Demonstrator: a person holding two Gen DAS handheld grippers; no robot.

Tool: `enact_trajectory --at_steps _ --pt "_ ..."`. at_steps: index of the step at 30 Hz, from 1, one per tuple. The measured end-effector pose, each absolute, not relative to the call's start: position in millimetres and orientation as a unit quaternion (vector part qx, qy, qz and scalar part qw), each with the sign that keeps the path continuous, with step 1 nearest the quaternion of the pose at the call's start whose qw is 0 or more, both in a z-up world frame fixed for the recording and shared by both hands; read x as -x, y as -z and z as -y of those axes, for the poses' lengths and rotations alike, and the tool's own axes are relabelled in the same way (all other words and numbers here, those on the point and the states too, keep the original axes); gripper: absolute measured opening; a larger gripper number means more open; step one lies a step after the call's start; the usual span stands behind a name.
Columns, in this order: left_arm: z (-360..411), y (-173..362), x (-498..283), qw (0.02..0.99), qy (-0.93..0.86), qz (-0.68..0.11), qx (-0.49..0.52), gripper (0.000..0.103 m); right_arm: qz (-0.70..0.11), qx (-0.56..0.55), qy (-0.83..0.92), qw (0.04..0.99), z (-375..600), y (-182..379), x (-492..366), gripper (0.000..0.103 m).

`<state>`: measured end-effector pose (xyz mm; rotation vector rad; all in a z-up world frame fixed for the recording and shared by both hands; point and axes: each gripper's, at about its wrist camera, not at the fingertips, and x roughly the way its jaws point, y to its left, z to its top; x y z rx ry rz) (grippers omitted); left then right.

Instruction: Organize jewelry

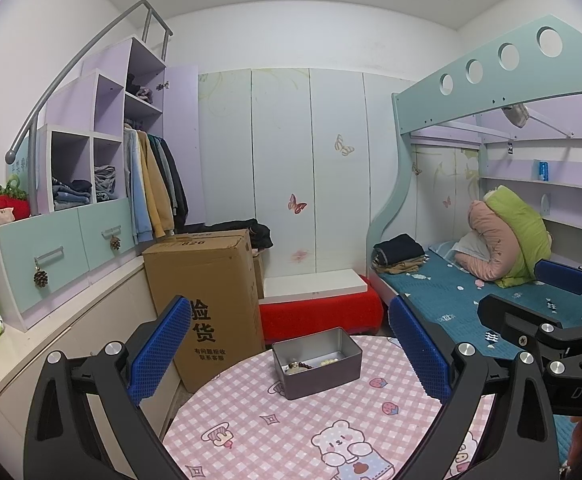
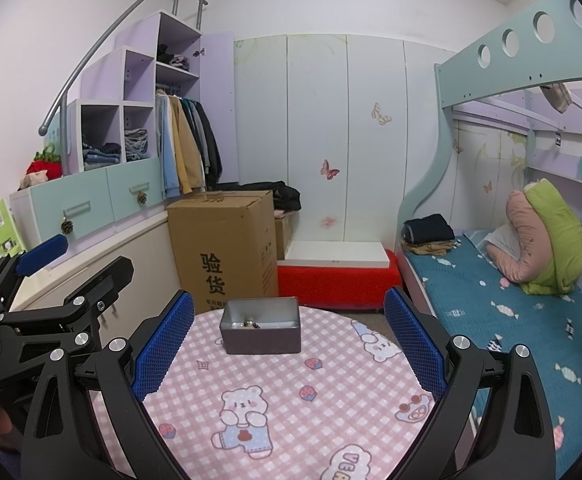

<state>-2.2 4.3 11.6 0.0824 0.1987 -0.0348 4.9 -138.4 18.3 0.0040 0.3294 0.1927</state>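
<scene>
Both your tools hover spread over the tabletop (image 2: 291, 392).
Left tool (image 1: 291, 352), right tool (image 2: 287, 344): nothing gripped; jewelry (image 1: 301, 367) lies in the tin (image 1: 323, 372).

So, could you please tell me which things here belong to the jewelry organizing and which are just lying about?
Belongs to the job:
- grey metal tin on the pink checked table
- bead bracelets inside it
- left hand-held gripper, open
- right hand-held gripper, open

Just lying about:
- cardboard box
- folded clothes on the bed
- hanging jackets
</scene>
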Motion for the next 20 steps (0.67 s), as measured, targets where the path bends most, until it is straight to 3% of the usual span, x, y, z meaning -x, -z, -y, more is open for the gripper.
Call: enact_trajectory --at_steps 20 --pt "-6.4 -10.4 -2.4 0.993 0.020 -0.108 -0.040 0.096 -0.167 -0.006 -0.097 0.981 132.4 -13.8 -0.6 0.093"
